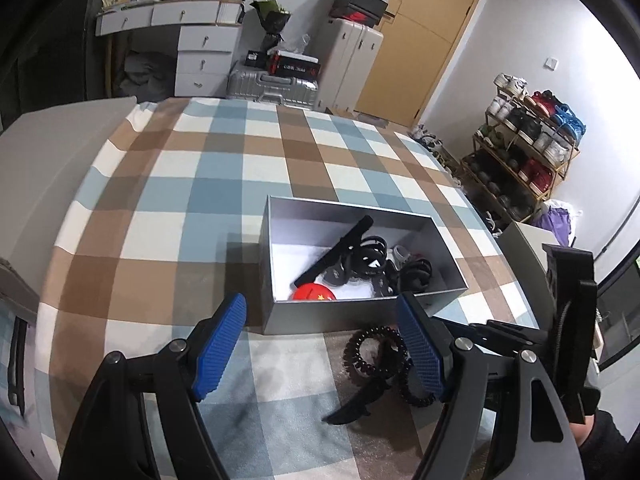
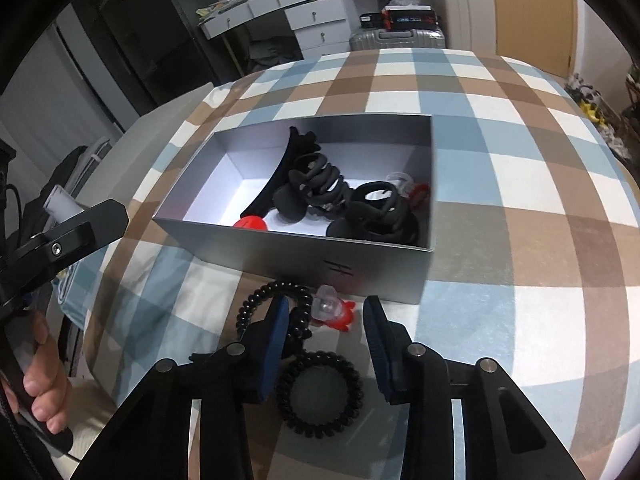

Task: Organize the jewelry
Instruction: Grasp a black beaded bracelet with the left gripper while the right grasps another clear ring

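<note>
An open grey box (image 1: 360,312) (image 2: 280,248) sits on the checked tablecloth and holds black hair claws (image 2: 320,184), a long black clip (image 1: 336,250) and a red piece (image 1: 314,293). In front of it lie two black spiral hair ties (image 2: 320,394) (image 1: 370,350) and a clear and red clip (image 2: 334,312). My right gripper (image 2: 326,312) is open, low over the ties, with the clear and red clip between its pads. My left gripper (image 1: 320,312) is open and empty before the box's near wall. The right gripper's body (image 1: 568,320) shows in the left wrist view.
The table with the checked cloth (image 1: 200,184) drops off at the left and right. Behind it stand a white dresser (image 1: 200,40), suitcases (image 1: 272,84), a wooden door (image 1: 420,40) and a shoe rack (image 1: 528,144). A black curved clip (image 1: 360,400) lies by the ties.
</note>
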Motion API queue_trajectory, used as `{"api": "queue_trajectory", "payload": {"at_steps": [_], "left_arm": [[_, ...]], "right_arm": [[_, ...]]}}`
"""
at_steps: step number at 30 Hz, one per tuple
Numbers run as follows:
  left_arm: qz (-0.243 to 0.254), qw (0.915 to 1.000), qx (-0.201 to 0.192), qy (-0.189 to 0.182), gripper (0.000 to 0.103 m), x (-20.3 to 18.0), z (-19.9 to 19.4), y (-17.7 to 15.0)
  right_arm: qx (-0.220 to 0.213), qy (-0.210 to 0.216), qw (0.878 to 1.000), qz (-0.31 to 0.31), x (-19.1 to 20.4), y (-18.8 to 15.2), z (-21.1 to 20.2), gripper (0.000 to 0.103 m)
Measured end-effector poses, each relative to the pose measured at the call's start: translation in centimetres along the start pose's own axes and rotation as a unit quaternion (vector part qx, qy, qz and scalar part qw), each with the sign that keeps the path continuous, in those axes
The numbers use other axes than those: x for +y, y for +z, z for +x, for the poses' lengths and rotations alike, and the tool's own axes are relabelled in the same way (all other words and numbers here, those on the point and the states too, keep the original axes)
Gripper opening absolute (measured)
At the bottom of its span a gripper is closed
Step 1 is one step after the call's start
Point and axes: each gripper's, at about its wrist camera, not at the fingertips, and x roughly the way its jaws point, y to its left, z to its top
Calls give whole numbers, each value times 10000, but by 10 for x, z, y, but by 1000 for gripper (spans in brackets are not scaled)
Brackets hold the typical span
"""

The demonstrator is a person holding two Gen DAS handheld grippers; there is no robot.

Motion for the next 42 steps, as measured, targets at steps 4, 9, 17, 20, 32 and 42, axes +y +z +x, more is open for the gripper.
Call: {"api": "queue_trajectory", "payload": {"at_steps": [4,9,17,20,32,42], "left_arm": [[41,9999,108,-23,73,-2,3,-1],[184,9991,377,-90,73,-6,10,-6],[554,9918,1052,-475,73,-23,28,-22],[666,9887,1252,-493,73,-29,36,-29],[998,9844,1356,-515,73,-51,52,-33],[1219,9806,1486,-393,73,-60,70,-35]], "right_arm": [[83,-92,9999,-21,5,2,9,22],[66,-141,9999,29,4,4,10,11],[-83,-34,10000,28,0,1,-5,5],[-144,-31,9999,8,-3,0,-11,5],[-521,80,9984,217,-20,0,-43,5],[-632,274,9972,304,-27,2,-54,5]]}}
